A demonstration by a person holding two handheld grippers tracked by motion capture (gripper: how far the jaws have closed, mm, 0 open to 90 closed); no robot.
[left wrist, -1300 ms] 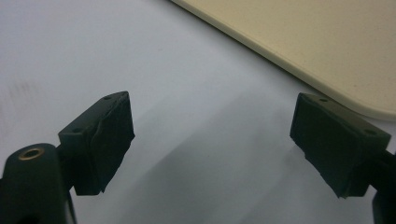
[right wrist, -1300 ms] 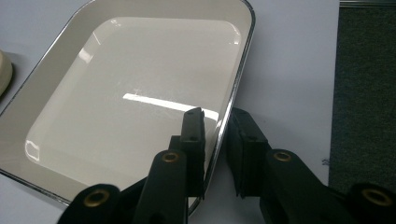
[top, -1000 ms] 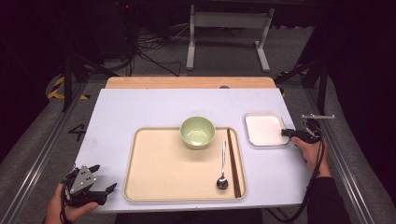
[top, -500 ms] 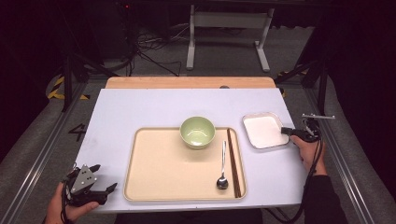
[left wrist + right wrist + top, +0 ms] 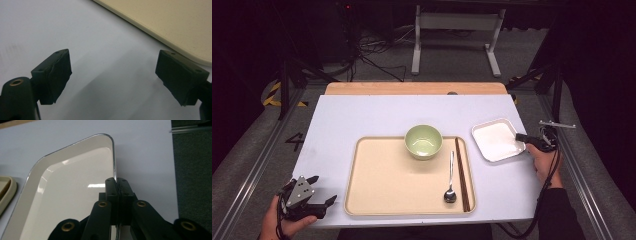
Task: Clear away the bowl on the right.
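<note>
My right gripper [image 5: 116,182] has just been closing and now pinches the white dish's [image 5: 75,182] rim, while my left gripper [image 5: 112,75] sits spread wide beside the tray [image 5: 162,22].

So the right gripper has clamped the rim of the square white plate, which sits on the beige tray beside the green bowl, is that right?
Not quite: the square white plate rests on the white tabletop, right of the beige tray. The high view shows it. The right gripper does clamp its rim.

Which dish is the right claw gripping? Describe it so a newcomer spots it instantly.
Start at the beige tray mid-table, then look just past its right edge. There lies a shallow white square plate, rim pinched by the right claw. Unlike the round green bowl, it is empty, flat and off the tray.
</note>
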